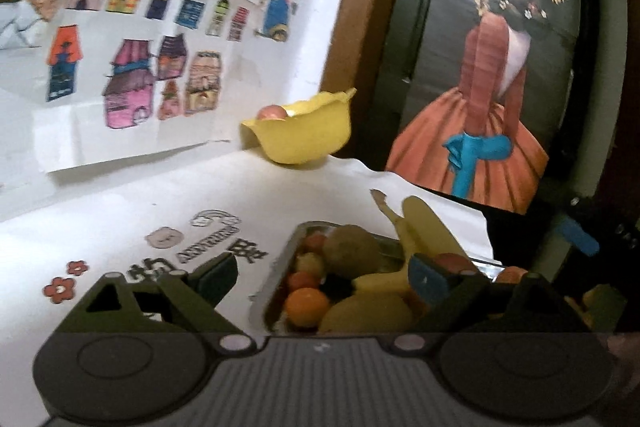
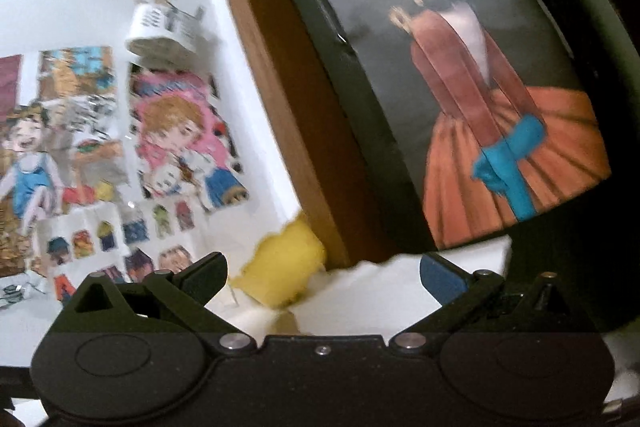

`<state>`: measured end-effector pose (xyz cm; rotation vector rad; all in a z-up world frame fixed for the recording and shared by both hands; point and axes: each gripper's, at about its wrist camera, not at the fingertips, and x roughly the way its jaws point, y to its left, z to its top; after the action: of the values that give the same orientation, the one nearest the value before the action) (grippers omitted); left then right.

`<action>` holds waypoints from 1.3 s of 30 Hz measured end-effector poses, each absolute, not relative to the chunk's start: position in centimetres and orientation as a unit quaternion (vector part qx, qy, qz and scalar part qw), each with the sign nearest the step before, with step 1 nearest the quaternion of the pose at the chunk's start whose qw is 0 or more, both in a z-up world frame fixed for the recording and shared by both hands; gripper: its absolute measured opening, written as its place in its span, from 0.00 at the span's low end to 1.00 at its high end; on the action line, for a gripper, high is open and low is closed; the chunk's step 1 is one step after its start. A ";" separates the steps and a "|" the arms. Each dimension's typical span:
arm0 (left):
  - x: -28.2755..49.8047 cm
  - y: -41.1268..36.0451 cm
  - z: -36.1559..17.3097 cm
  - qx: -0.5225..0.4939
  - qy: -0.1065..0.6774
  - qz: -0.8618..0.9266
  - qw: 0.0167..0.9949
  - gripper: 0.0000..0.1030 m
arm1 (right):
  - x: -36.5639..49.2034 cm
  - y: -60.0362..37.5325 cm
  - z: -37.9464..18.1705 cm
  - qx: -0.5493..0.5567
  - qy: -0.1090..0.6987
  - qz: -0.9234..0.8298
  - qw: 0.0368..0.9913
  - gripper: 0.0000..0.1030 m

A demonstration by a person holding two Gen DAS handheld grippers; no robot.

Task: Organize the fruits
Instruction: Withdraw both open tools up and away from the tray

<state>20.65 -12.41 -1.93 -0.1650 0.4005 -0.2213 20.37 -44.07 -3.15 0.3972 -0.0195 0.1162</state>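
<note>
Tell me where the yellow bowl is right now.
The yellow bowl sits at the table's far edge against the brown wooden frame, beyond the metal tray of fruit in the left wrist view; the right wrist view shows it blurred between its open fingers.

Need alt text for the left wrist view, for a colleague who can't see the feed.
The open left gripper hovers over a foil tray heaped with fruit, including bananas and an orange. Beyond, a yellow bowl holds one reddish fruit on the white tabletop.

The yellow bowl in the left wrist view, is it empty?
No. A pinkish-red fruit shows above the rim of the yellow bowl.
</note>
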 end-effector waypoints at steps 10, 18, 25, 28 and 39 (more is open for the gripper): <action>15.7 -11.1 -3.1 -0.044 0.168 -0.067 0.983 0.94 | 18.0 -38.6 -2.7 0.101 -0.069 0.145 0.982 0.99; 11.7 -7.2 -2.3 -0.072 0.212 -0.075 0.972 0.99 | 16.9 -36.2 -0.2 0.091 -0.011 0.152 0.984 0.99; 12.8 -6.3 -2.8 -0.083 0.213 -0.076 0.970 0.99 | 18.1 -35.0 -0.1 0.072 -0.003 0.165 0.984 0.99; 13.8 -6.4 -3.3 -0.087 0.217 -0.079 0.969 0.99 | 19.4 -34.3 -0.1 0.068 0.002 0.192 0.979 0.99; 15.1 -6.1 -3.7 -0.080 0.216 -0.060 0.971 0.99 | 22.3 -32.3 -0.7 0.075 0.031 0.226 0.971 0.99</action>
<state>15.06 -6.09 -3.70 -0.1612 0.4369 -0.1214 22.32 -32.33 -0.69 0.1524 0.0635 0.4567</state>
